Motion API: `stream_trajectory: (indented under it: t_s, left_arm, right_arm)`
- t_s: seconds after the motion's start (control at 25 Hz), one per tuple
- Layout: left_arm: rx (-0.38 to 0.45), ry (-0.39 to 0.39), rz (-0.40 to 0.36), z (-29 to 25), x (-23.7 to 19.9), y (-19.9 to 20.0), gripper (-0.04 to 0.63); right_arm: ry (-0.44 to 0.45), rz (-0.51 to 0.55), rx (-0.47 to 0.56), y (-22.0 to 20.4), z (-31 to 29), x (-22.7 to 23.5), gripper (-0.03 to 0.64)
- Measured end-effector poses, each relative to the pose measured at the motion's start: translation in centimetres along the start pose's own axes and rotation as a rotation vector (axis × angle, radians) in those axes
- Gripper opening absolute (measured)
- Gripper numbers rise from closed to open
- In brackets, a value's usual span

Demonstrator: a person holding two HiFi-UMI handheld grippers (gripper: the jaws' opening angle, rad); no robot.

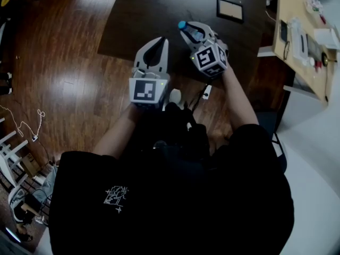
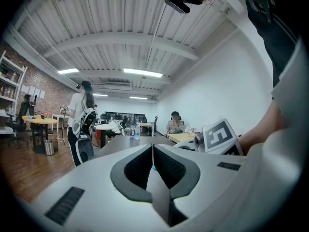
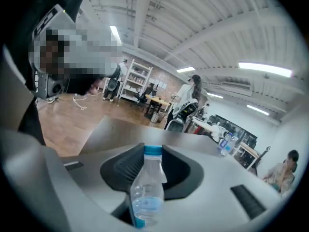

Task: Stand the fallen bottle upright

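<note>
**Spotter one:** Wooden floor [image 1: 58,62] covers the left side of the head view. A dark table [image 1: 159,4] fills the top centre, and its near edge runs right by your grippers. A pale desk [image 1: 300,41] with clutter on it slants down the upper right corner.

**Spotter two:** Your left gripper [image 1: 158,40] sits just left of centre and points up the frame at that near edge. In the left gripper view [image 2: 152,147] you have its jaws closed tip to tip. Only a thin line shows between the pads and nothing is caught there.

**Spotter one:** Your right gripper [image 1: 196,30] is just to the right of it and a little higher in the frame, over the table. Its marker cube [image 1: 211,58] faces back toward you. You have these jaws narrowed onto the bottle [image 1: 191,33], gripping it on both sides.

**Spotter two:** The right gripper view [image 3: 152,152] shows the clear bottle [image 3: 146,192] lying lengthwise along the jaws, base nearest the camera. It is slanted, not upright, and I cannot tell whether it touches the table.

**Spotter one:** A black-framed panel [image 1: 230,9] lies flat on the table to the upper right of your right gripper, apart from it.

**Spotter two:** The blue cap [image 1: 182,24] pokes out past the fingertips toward the upper left.
</note>
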State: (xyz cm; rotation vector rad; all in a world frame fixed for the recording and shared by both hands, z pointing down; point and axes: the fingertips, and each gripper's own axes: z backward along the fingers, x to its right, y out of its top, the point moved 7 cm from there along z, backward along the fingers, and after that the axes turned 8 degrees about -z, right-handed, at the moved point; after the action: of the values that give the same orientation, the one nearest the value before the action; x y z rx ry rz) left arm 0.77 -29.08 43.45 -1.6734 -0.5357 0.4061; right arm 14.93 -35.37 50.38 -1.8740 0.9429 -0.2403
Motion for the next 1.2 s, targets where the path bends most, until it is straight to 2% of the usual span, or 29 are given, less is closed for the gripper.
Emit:
stream_trajectory:
  t_s: [0.16,0.32,0.44,0.52,0.84,1.2]
  left_arm:
    - [0.002,-0.020,-0.014,0.1,0.7,0.2,0.006]
    - [0.004,-0.033,-0.026,0.4,1.7,0.5,0.006]
    - [-0.001,-0.041,-0.032,0.6,2.3,0.5,0.006]
    - [-0.004,-0.041,-0.033,0.8,2.3,0.3,0.006]
    - [-0.004,-0.031,-0.036,1.3,2.3,0.5,0.006]
    - [0.006,-0.037,-0.043,1.7,2.9,0.7,0.006]
  right_arm:
    - [-0.102,-0.140,0.124,0.8,2.8,1.4,0.135]
    - [-0.191,-0.266,0.197,0.8,4.9,2.6,0.127]
    - [-0.227,-0.367,0.223,-0.3,5.3,3.1,0.124]
    - [-0.242,-0.398,0.219,-1.2,5.2,3.2,0.123]
    - [-0.264,-0.412,0.219,-1.9,5.8,3.4,0.126]
    - [-0.278,-0.372,0.201,-2.2,6.2,3.0,0.140]
